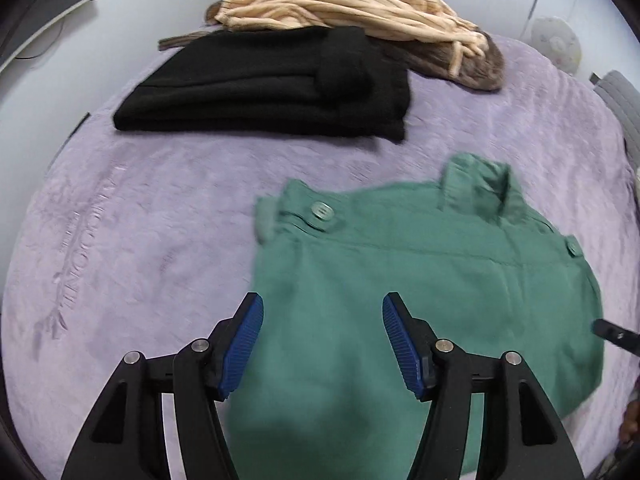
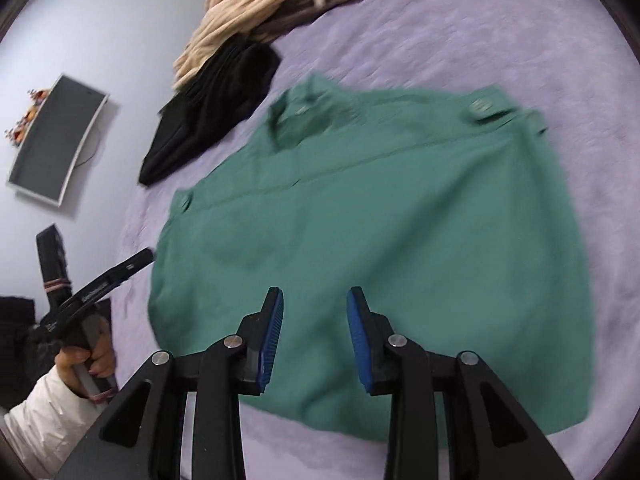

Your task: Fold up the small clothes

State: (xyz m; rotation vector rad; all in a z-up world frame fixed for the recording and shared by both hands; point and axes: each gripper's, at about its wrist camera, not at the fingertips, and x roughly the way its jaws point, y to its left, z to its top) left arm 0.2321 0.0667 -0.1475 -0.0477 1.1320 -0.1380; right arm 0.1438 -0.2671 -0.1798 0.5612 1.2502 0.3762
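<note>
My left gripper (image 1: 323, 344) hangs over the near part of the green shirt (image 1: 420, 312), its blue-padded fingers (image 1: 244, 344) spread wide with nothing between them. My right gripper (image 2: 315, 336) is also above the shirt's near hem, jaws parted more narrowly and empty. From the right wrist I can see the left hand (image 2: 90, 354), in a white sleeve, wrapped round the left gripper's handle at the shirt's left edge, with the black fingers pointing toward the cloth.

The green shirt lies spread flat on the lilac blanket (image 1: 140, 220), collar (image 1: 484, 184) at the far side, a button (image 1: 322, 211) showing at one shoulder. The picture is blurred, so finer creases escape me.

Beyond it, well apart, sits a folded black garment (image 1: 272, 84), and behind that a heap of striped beige cloth (image 1: 340, 0) lying partly on a brown piece (image 1: 460, 60). On the pale wall hangs a dark curved screen (image 2: 60, 140).
</note>
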